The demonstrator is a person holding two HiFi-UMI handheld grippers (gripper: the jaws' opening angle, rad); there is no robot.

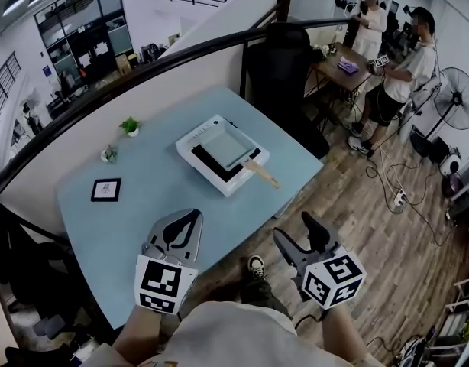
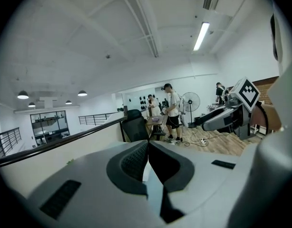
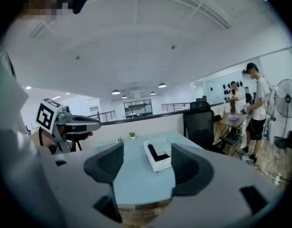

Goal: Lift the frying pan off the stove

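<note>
**Hover at near edge of pale blue table [image 1: 143, 205]**

Near left, the left gripper [image 1: 190, 219] hung over that edge, jaws together, nothing between. Farther off, mid-table, the square grey frying pan [image 1: 223, 147] with wooden handle sat on the flat white stove [image 1: 198, 134]. Near right, the right gripper [image 1: 293, 228] hung beyond the edge, jaws apart, empty.

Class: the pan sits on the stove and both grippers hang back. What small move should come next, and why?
Probably carry the right gripper forward toward the wooden handle of the square grey frying pan on the white stove: its fingers stand open and empty, well short of the pan, and the handle points toward that side.
</note>
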